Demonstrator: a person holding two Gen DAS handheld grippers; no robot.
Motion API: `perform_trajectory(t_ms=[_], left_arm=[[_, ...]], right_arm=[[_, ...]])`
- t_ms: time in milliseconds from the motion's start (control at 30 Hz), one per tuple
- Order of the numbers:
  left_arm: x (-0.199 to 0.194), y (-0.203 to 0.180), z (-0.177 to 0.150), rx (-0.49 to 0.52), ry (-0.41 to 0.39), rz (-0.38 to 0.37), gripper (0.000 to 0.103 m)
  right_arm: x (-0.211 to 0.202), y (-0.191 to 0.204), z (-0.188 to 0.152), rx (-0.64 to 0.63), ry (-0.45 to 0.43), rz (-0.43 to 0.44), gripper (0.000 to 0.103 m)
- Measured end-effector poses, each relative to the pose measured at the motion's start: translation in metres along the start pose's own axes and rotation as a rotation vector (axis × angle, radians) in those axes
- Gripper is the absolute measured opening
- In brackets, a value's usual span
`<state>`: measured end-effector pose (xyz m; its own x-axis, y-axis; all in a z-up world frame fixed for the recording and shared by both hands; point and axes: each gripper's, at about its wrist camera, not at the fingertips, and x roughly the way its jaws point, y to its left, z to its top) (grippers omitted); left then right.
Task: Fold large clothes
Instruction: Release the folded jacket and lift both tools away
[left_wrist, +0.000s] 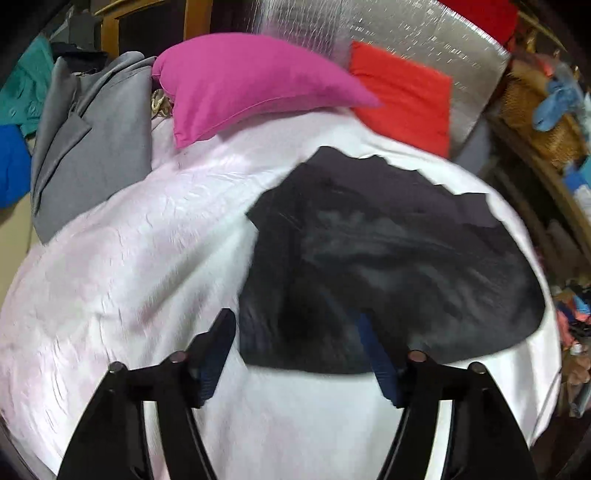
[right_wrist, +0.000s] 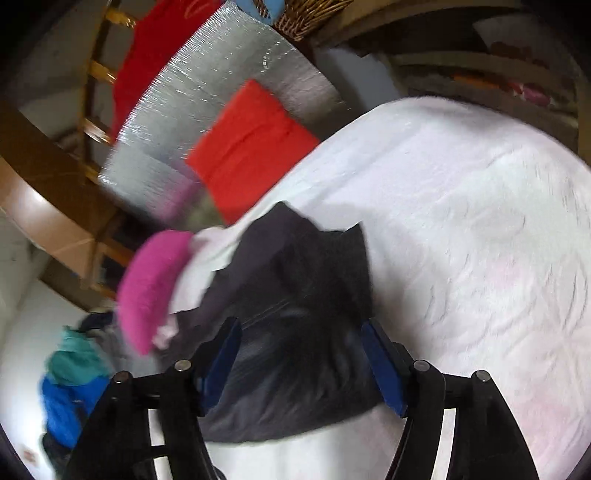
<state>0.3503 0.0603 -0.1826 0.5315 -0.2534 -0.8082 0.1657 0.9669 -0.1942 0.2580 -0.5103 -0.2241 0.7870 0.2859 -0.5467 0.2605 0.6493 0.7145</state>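
A dark grey-black garment (left_wrist: 388, 258) lies partly folded on a white bedsheet (left_wrist: 129, 277). In the left wrist view my left gripper (left_wrist: 295, 343) is open just above the garment's near edge, with nothing between its blue-padded fingers (left_wrist: 380, 362). In the right wrist view the same garment (right_wrist: 295, 302) lies bunched on the white sheet (right_wrist: 461, 221). My right gripper (right_wrist: 301, 354) is open over the garment's near part. The frames are blurred, so I cannot tell whether either gripper touches the cloth.
A pink pillow (left_wrist: 240, 81), a red folded cloth (left_wrist: 402, 96) and a grey jacket (left_wrist: 92, 147) lie at the bed's far side. A silver foil panel (right_wrist: 207, 122) stands behind. Blue and teal clothes (right_wrist: 70, 391) are piled at the left. A wicker basket (left_wrist: 535, 118) stands at the right.
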Motion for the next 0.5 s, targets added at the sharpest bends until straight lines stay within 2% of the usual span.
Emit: perform_trajectory(t_ms=[133,300,500], left_arm=[[-0.018,-0.019,-0.030,0.070,-0.005,0.012,0.073],[-0.022,-0.040,-0.059,0.177,-0.011,0.118,0.077],[-0.020,-0.032,-0.069,0.121,0.009,0.086,0.077]], right_arm=[[-0.008,0.005,-0.027,0.006,0.044,0.048,0.071],[-0.004,0.014,-0.058,0.007,0.090,0.084,0.071],[0.007,-0.003,-0.079,0.075,0.137,0.109,0.071]])
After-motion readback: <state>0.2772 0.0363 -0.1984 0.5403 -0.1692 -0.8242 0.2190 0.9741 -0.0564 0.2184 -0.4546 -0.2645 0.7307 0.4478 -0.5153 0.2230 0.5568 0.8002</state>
